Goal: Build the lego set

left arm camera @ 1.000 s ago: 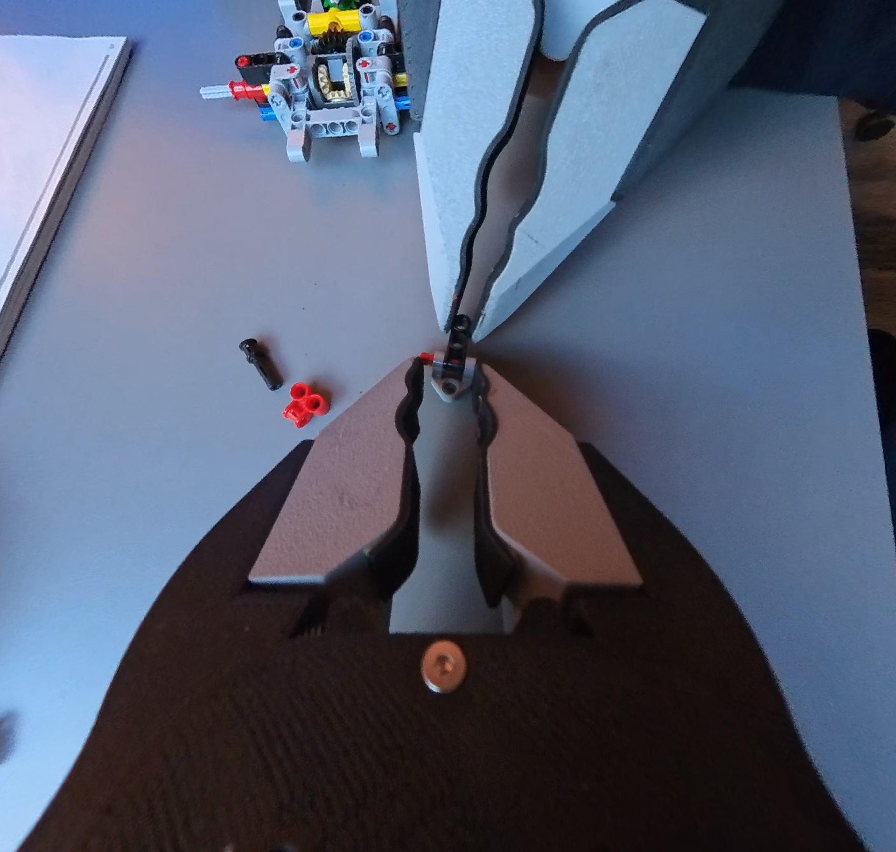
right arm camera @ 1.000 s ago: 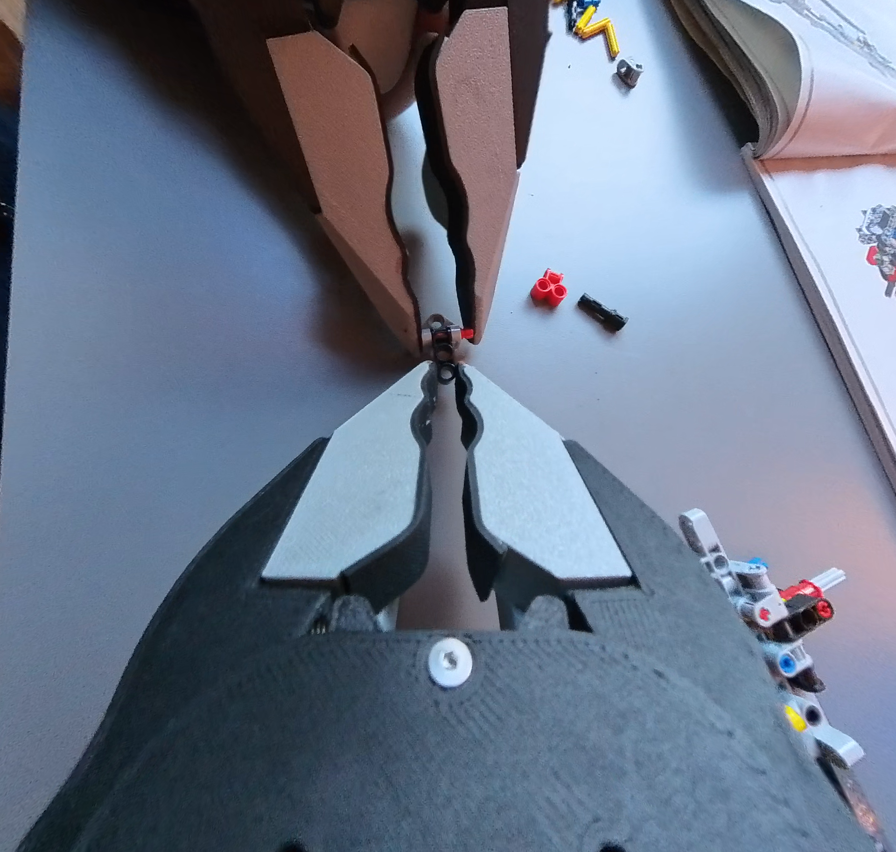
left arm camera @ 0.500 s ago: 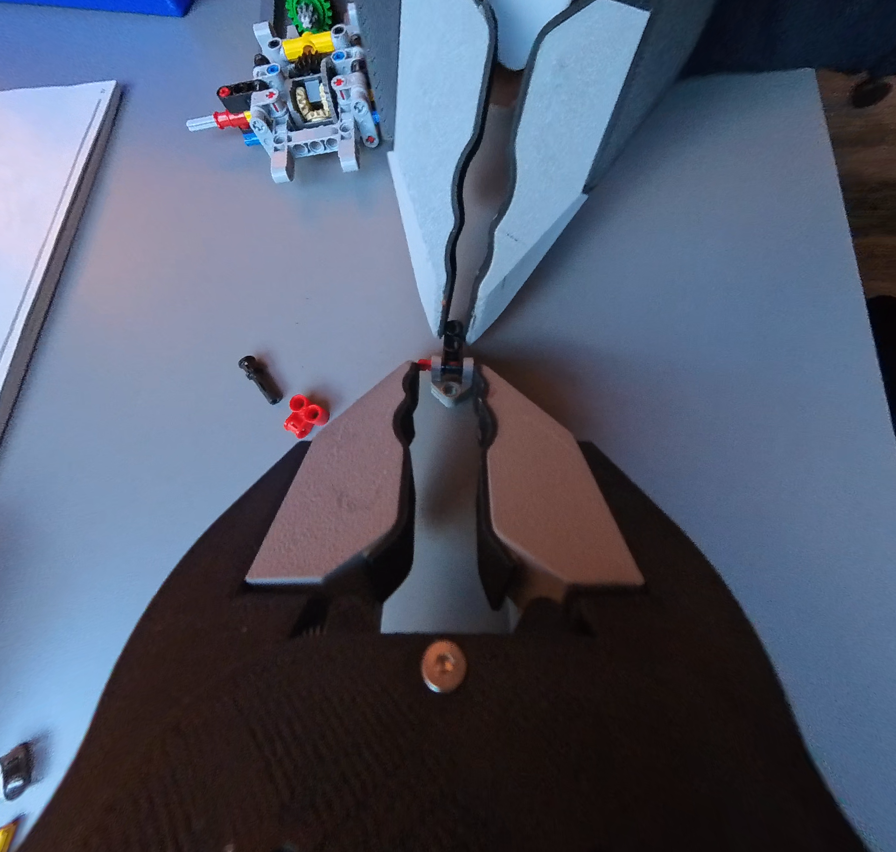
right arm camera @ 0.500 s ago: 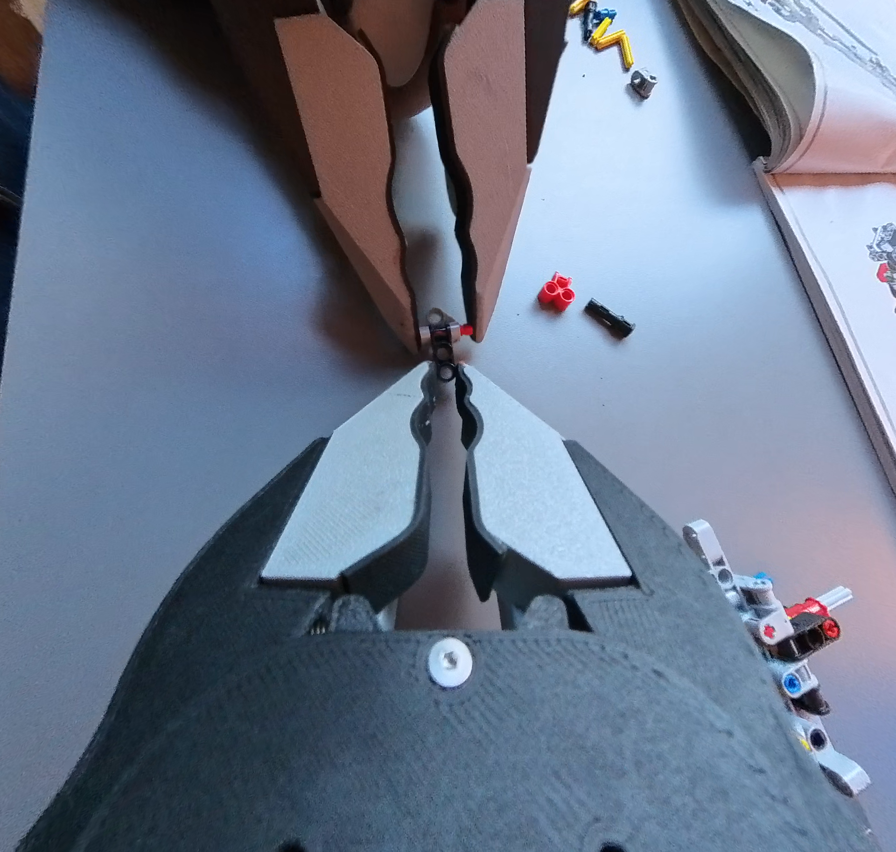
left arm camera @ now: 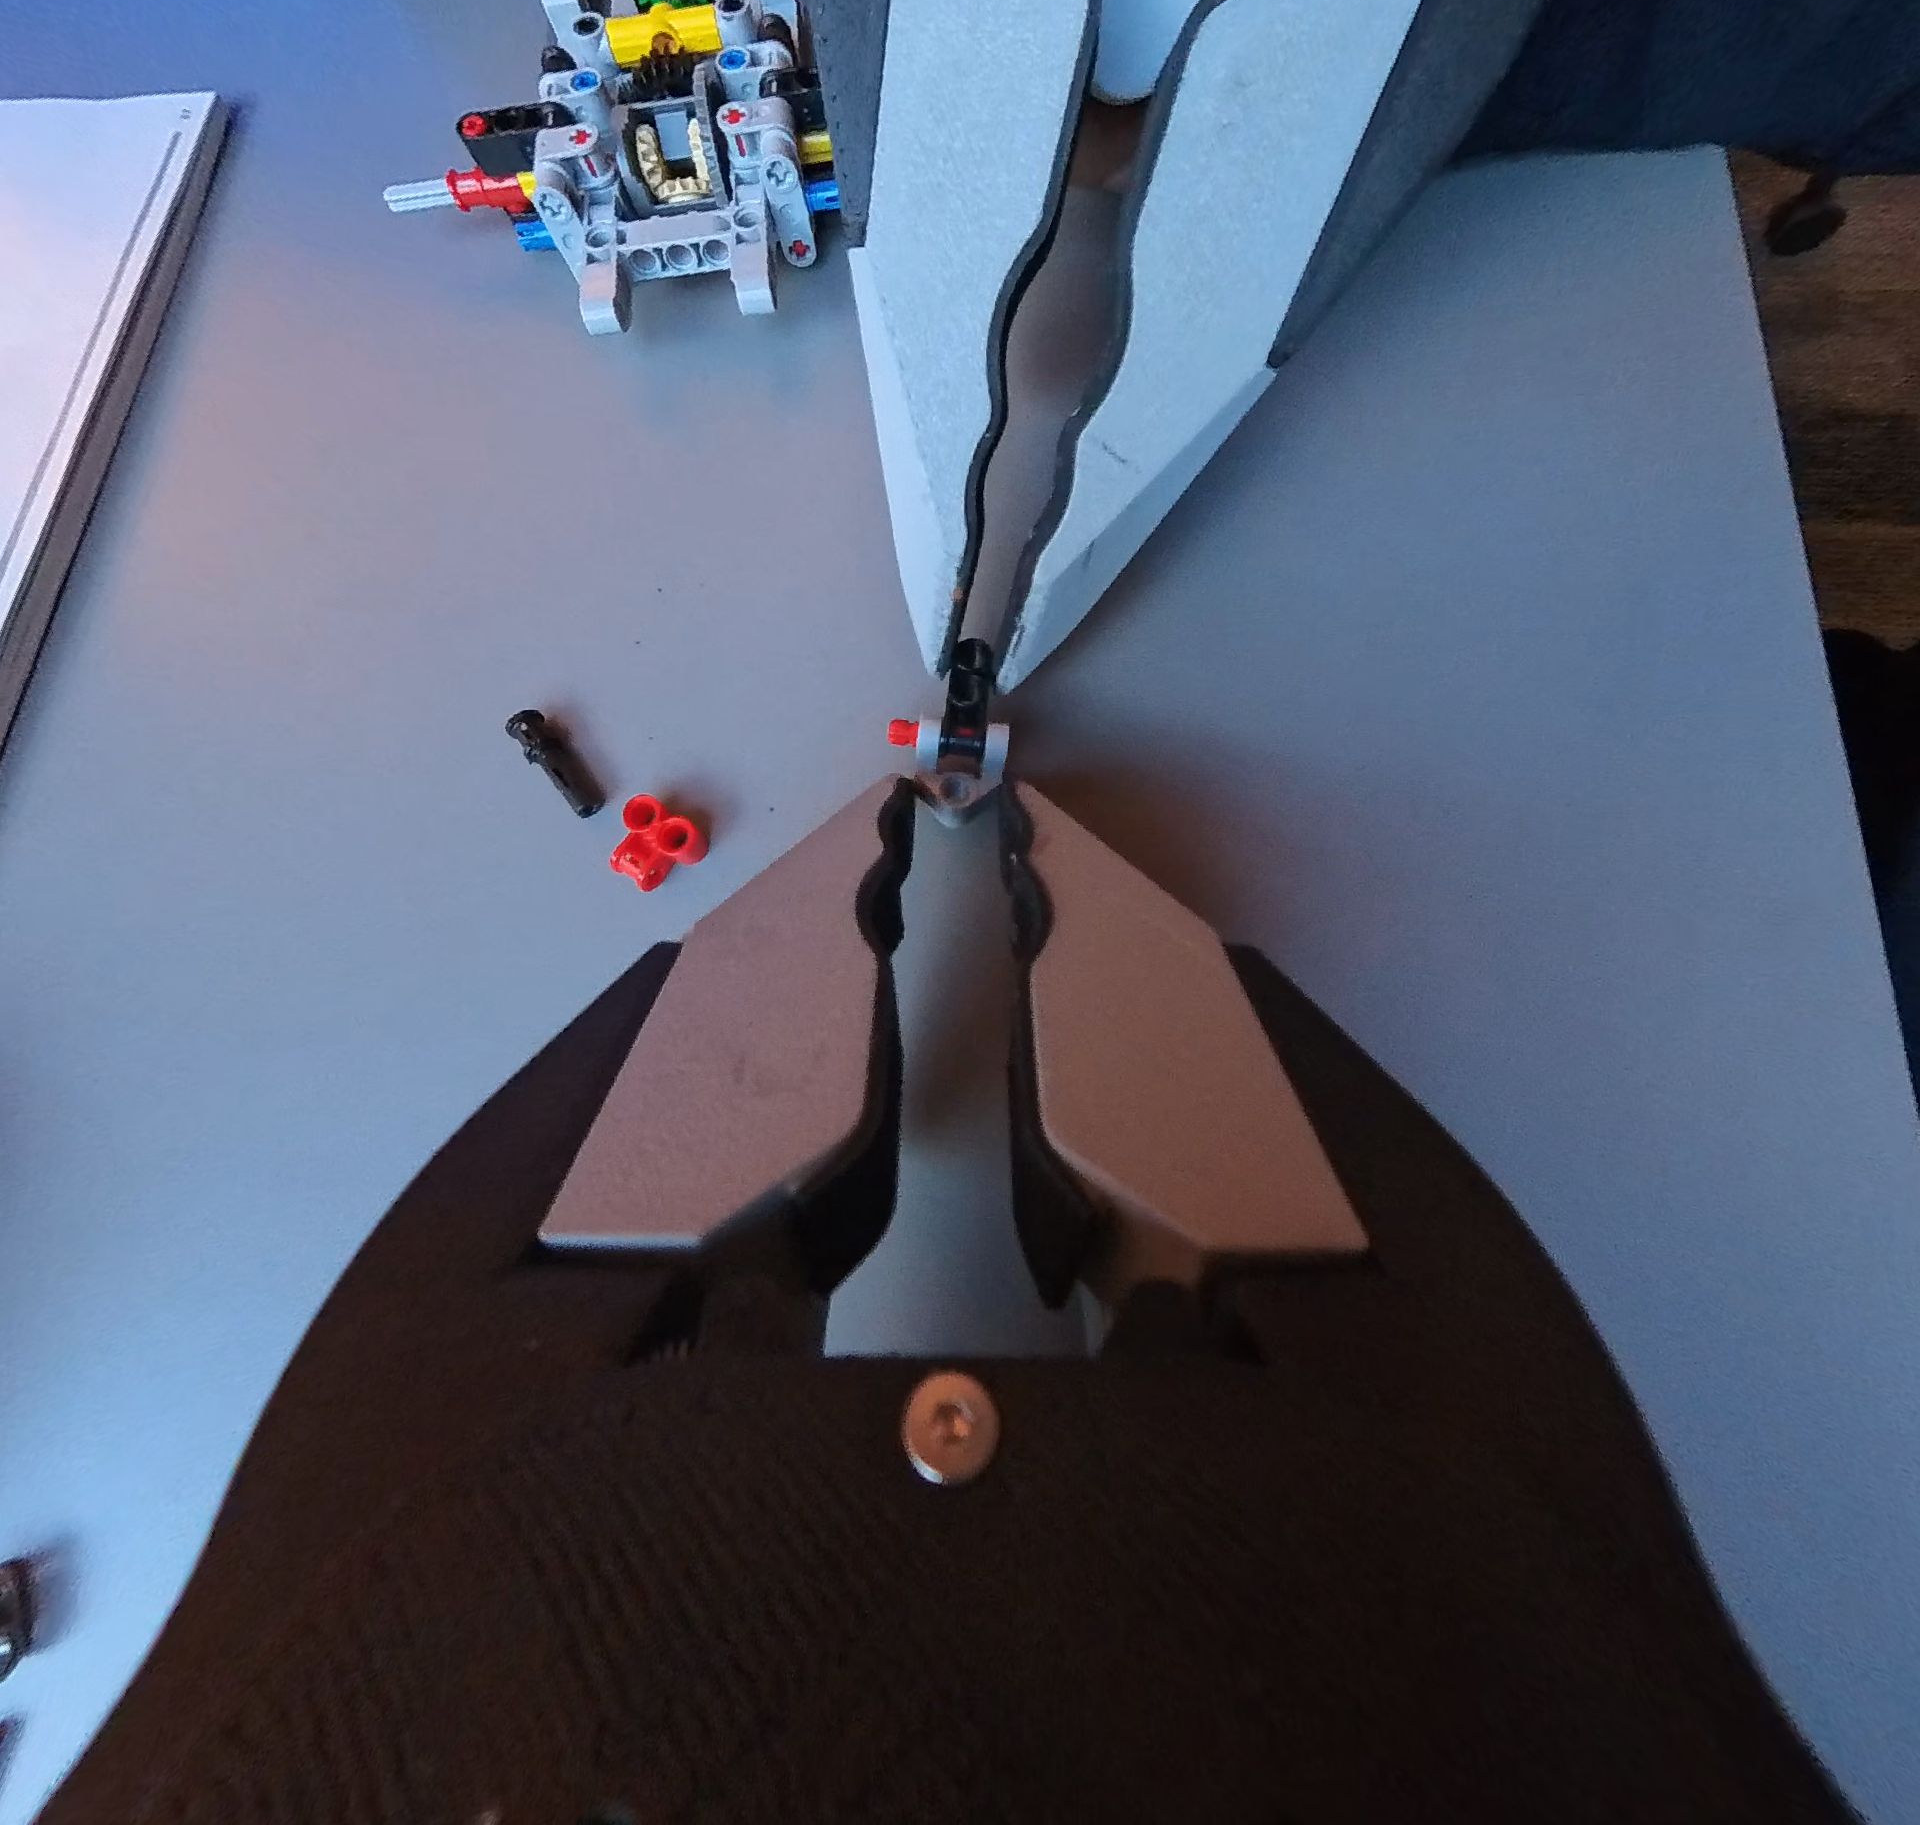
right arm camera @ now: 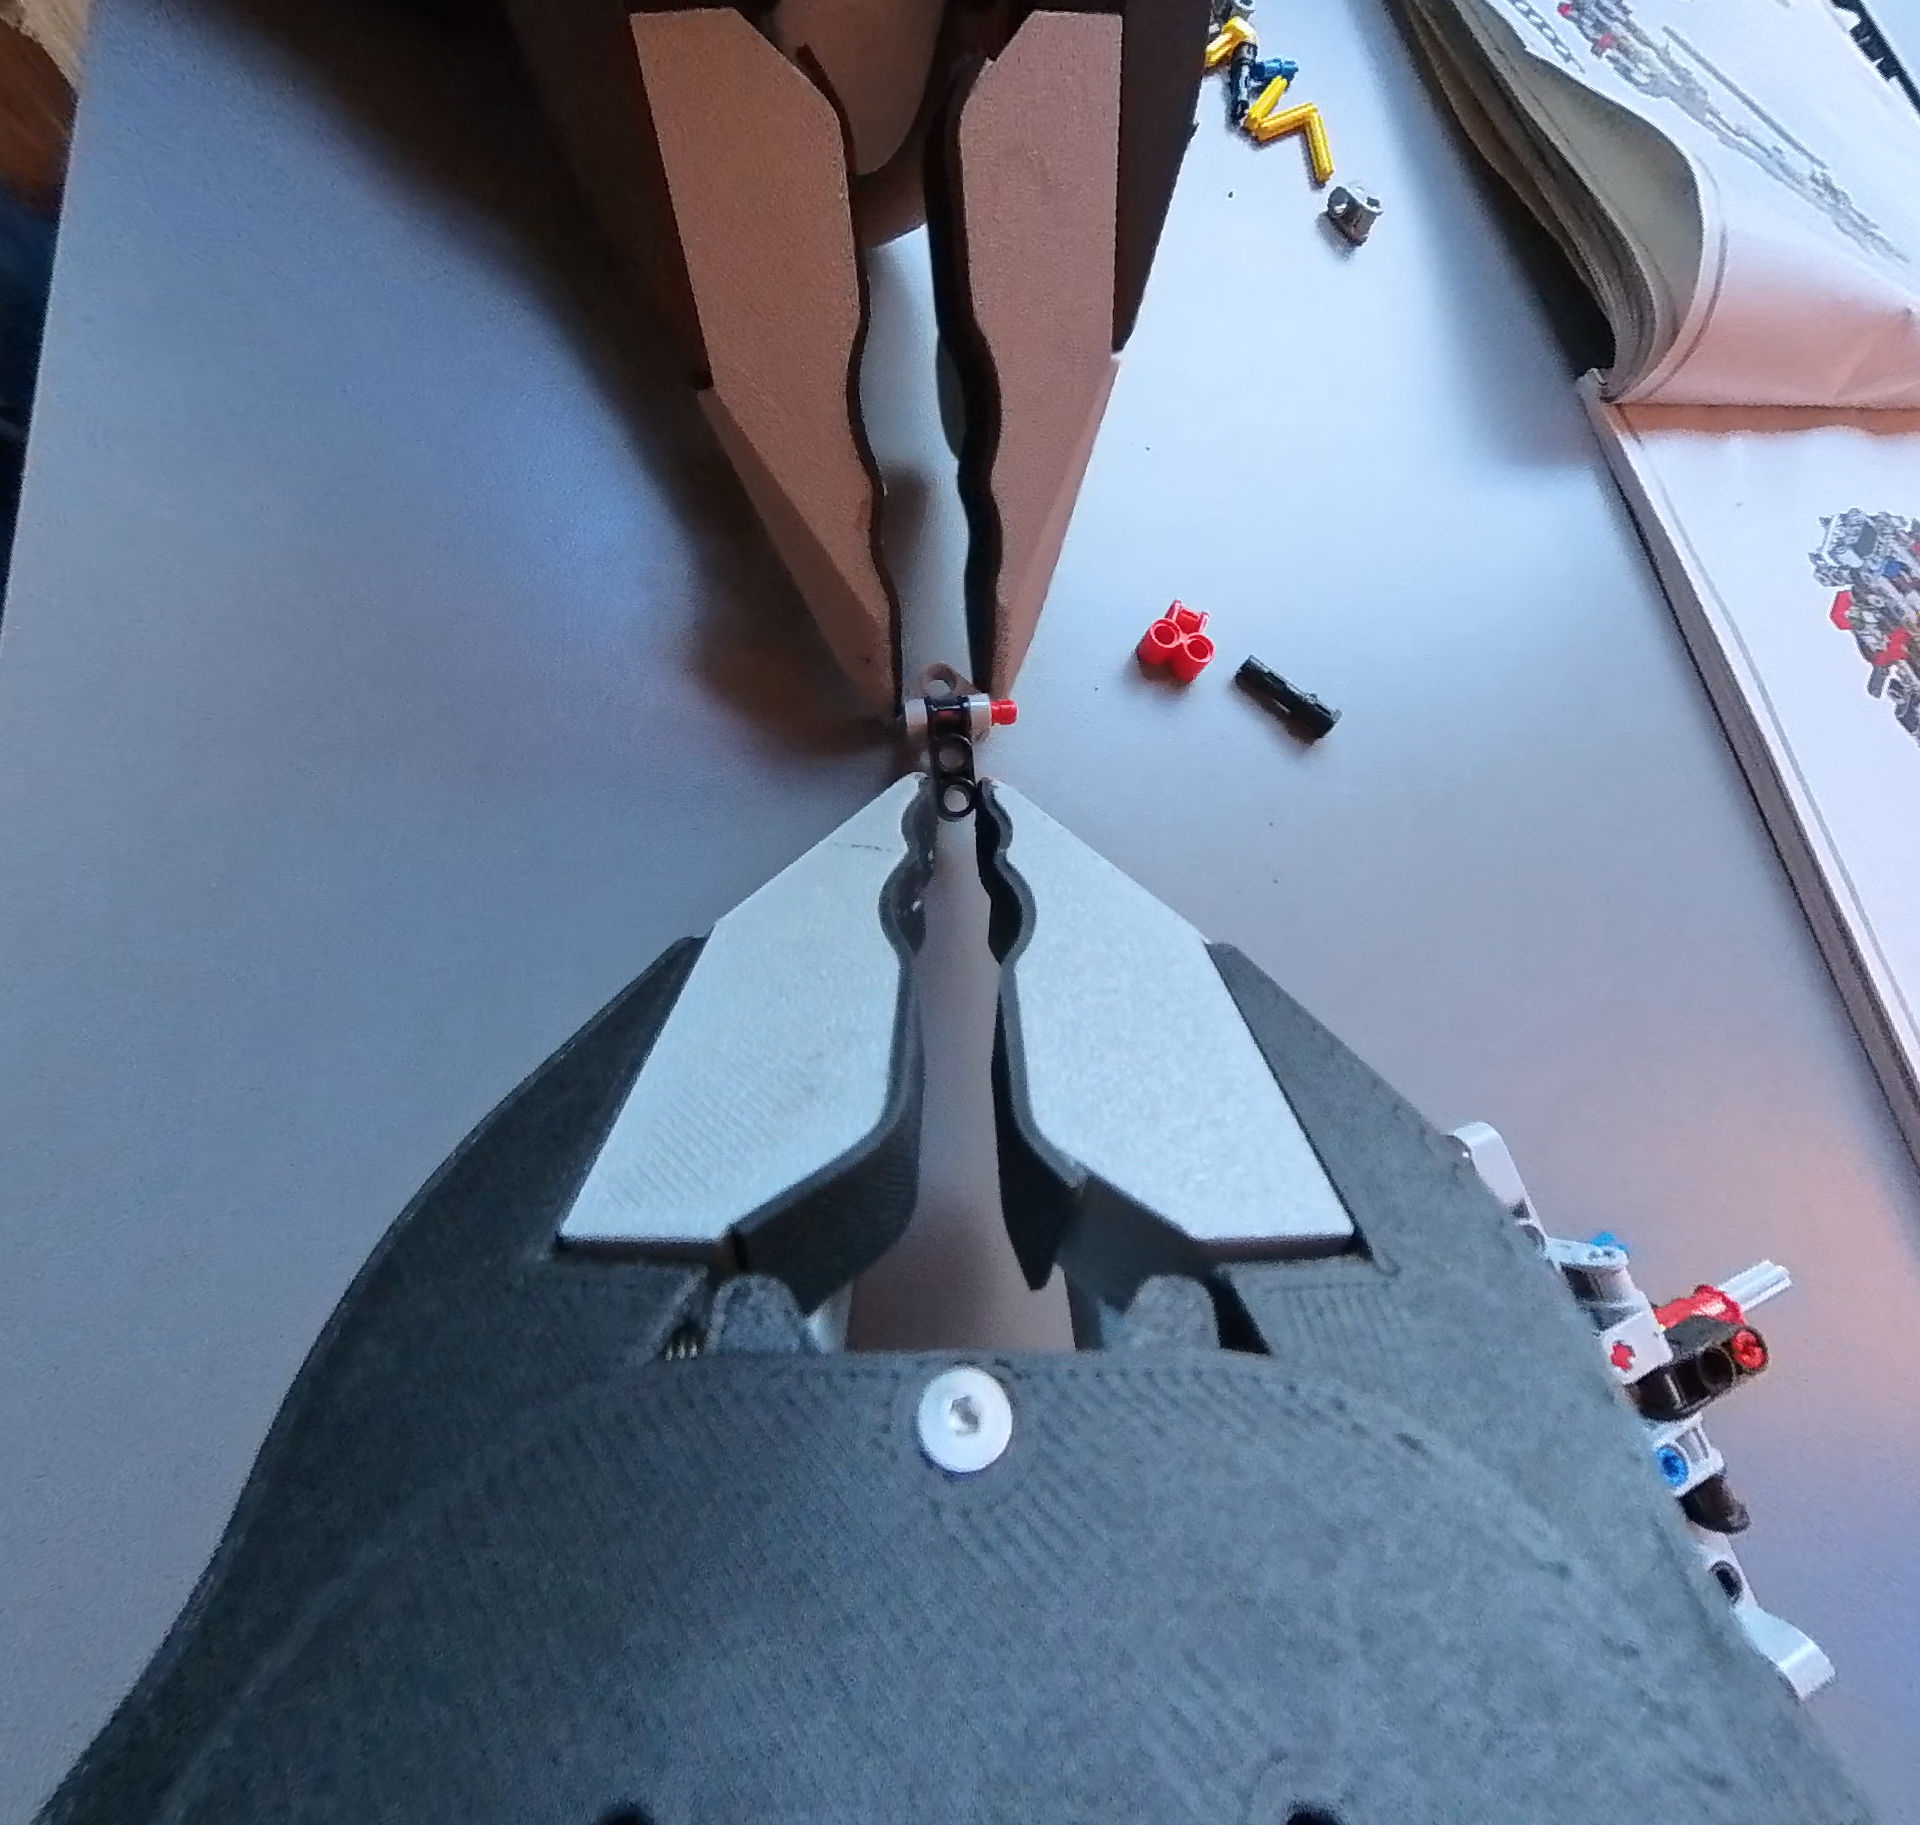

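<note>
The grey tabletop (left arm camera: 1455,632) filled both views. An open booklet (right arm camera: 1766,269) lay along the right edge of my right wrist view. A half-built toy model (left arm camera: 665,144) of grey, yellow and black parts with a green gear stood at the upper left of my left wrist view.

My two grippers met tip to tip at the centre of each frame, and a small joined pair of parts hung between them above the tabletop. My right gripper (right arm camera: 954,785) had its jaws nearly together, clamped on the near end of a thin black link (right arm camera: 951,767) with holes along it. The far end of that link sat on a small grey piece (left arm camera: 961,741). A red pin (left arm camera: 901,731) ran through the grey piece, and its end stuck out to the left in the left wrist view.

My left gripper (left arm camera: 956,786) had its jaws a little apart. The pointed lug of the grey piece lay just between the tips. I could not tell whether both pads pressed on it.

A red connector (left arm camera: 657,840) and a black pin (left arm camera: 556,762) lay loose just beside each other on the tabletop, left of centre in the left wrist view. A few yellow and blue bits (right arm camera: 1283,118) and a small grey bit (right arm camera: 1354,209) lay at the upper right of the right wrist view, near the booklet.
</note>
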`<state>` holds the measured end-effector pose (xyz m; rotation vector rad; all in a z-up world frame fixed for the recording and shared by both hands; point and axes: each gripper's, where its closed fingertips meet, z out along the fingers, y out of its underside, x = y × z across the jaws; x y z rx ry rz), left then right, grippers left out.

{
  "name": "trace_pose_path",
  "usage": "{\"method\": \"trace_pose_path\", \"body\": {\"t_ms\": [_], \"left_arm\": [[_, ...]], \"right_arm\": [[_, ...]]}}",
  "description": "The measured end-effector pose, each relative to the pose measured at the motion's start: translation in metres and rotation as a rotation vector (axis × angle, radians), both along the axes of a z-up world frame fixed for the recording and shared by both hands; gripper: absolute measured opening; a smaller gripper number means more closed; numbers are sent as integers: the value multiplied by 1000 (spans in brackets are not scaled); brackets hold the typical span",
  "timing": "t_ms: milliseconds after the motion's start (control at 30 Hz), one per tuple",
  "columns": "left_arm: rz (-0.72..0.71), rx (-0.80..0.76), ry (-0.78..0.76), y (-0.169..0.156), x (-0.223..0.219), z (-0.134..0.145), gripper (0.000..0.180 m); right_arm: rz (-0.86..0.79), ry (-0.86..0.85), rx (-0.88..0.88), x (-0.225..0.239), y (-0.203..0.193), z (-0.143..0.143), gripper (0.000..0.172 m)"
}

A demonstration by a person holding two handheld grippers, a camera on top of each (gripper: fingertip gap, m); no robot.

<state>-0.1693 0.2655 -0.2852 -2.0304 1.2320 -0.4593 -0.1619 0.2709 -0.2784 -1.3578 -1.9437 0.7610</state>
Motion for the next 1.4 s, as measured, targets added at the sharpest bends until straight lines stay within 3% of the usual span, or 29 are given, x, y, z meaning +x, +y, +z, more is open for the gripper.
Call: {"method": "trace_pose_path", "body": {"t_ms": [700, 1000, 1400], "left_arm": [[24, -15, -7, 3, -2, 0, 13], [37, 28, 23, 7, -5, -1, 1], [51, 38, 30, 10, -7, -1, 0]], "right_arm": [[-9, 26, 19, -2, 2, 4, 4], [1, 98, 4, -6, -4, 18, 4], [23, 106, 20, -9, -10, 18, 4]]}}
